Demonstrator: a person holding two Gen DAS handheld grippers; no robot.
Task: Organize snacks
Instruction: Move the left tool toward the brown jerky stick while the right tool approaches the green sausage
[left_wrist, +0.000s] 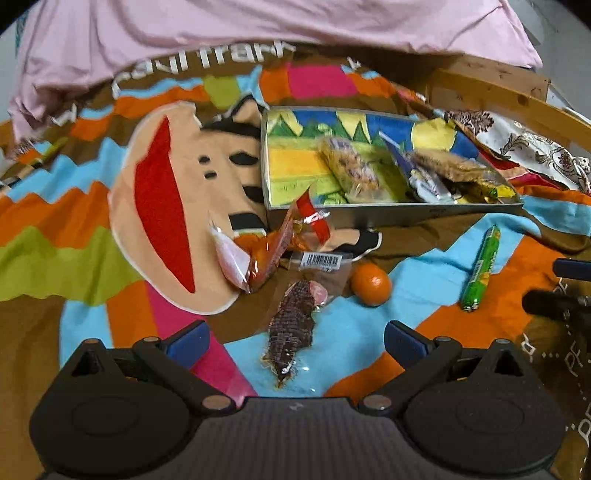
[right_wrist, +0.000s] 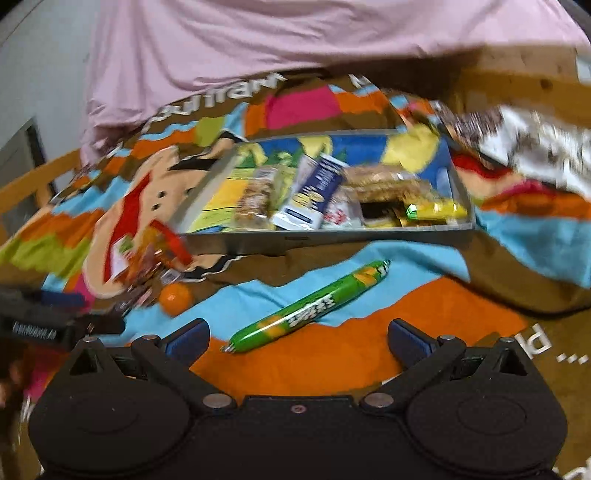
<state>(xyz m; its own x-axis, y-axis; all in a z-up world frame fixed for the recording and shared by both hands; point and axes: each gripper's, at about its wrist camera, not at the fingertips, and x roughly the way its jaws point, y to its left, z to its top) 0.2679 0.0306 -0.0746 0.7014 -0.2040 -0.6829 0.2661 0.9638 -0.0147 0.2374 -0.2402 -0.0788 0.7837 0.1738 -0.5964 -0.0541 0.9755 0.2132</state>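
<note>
Orange (left_wrist: 370, 283) and green tube (right_wrist: 306, 311) lie before box (left_wrist: 391, 213).

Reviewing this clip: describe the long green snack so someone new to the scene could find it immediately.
Start at the shallow tray of snacks lying on the colourful cartoon blanket. On the blanket just in front of it lies a green sausage-shaped stick, between the open right gripper fingers' line of sight. Unlike the round orange nearby, it is long, glossy green with orange-yellow patches.

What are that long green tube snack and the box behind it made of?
The green tube snack looks wrapped in glossy plastic film, crimped at both ends. The box seems to be thin cardboard: flat grey matte walls with a printed colourful lining, though painted metal is possible.
</note>
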